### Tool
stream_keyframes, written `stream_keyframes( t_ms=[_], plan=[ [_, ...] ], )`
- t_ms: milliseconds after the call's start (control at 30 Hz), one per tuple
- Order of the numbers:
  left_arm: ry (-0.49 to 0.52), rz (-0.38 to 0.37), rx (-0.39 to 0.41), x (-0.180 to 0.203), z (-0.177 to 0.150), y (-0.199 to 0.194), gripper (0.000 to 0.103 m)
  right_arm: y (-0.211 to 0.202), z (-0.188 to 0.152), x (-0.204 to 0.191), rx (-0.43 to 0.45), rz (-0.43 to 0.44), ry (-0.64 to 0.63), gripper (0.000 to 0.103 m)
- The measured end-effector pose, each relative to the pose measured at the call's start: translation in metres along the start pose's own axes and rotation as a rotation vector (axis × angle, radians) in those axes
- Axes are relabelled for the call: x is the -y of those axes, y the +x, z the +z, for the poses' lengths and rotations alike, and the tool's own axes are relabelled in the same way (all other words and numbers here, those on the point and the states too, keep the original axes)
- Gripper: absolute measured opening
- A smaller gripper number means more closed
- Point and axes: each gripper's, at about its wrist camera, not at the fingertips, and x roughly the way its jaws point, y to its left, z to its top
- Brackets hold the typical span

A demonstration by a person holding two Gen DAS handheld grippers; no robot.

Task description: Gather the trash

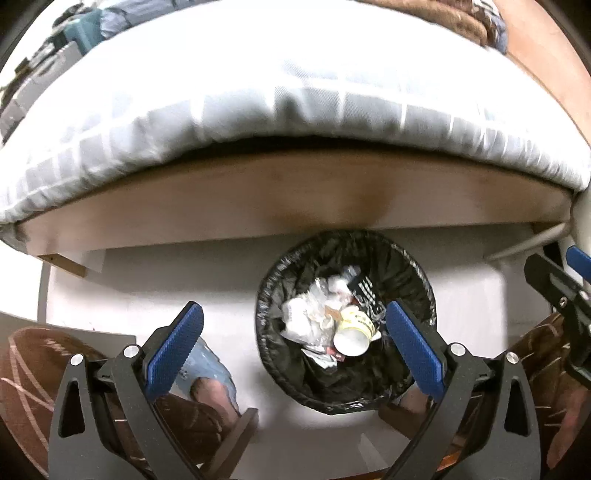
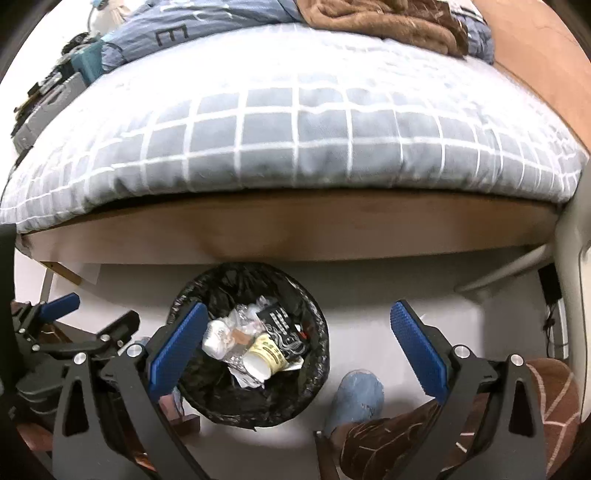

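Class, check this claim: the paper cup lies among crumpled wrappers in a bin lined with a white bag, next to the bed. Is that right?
Not quite. The liner of the bin is black, not white, as the left wrist view shows. The paper cup does lie among crumpled wrappers beside the bed.

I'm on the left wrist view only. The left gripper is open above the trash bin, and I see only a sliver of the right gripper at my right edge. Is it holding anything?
Observer: No. The right gripper is open, with nothing between its pads.
Operator: Is it lined up over the bin too?
Observer: Not centred. The trash bin lies under the finger nearer the left gripper. Under the rest of the gap is bare floor.
Operator: The bed is washed out on my screen. What's on it?
Observer: A bunched brown blanket lies at the far side, beyond the checked sheet.
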Motion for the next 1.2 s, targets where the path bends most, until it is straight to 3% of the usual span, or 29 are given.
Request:
stream_keyframes(
  t_ms=[300, 733, 1200],
  plan=[
    [-0.027, 0.000, 0.161, -0.022, 0.009, -0.089, 0.097, -0.075, 0.018, -0.020, 0.112, 0.018, -0.029, 0.095],
    [-0.027, -0.027, 0.285, -0.036, -0.004, -0.208, 0.097, -0.188, 0.020, -0.026, 0.231, 0.002, -0.031, 0.095],
    [-0.014, -0.042, 0.312, -0.031, -0.009, -0.229, 0.097, -0.207, 0.015, -0.018, 0.245, -0.020, -0.016, 0.095]
  ],
)
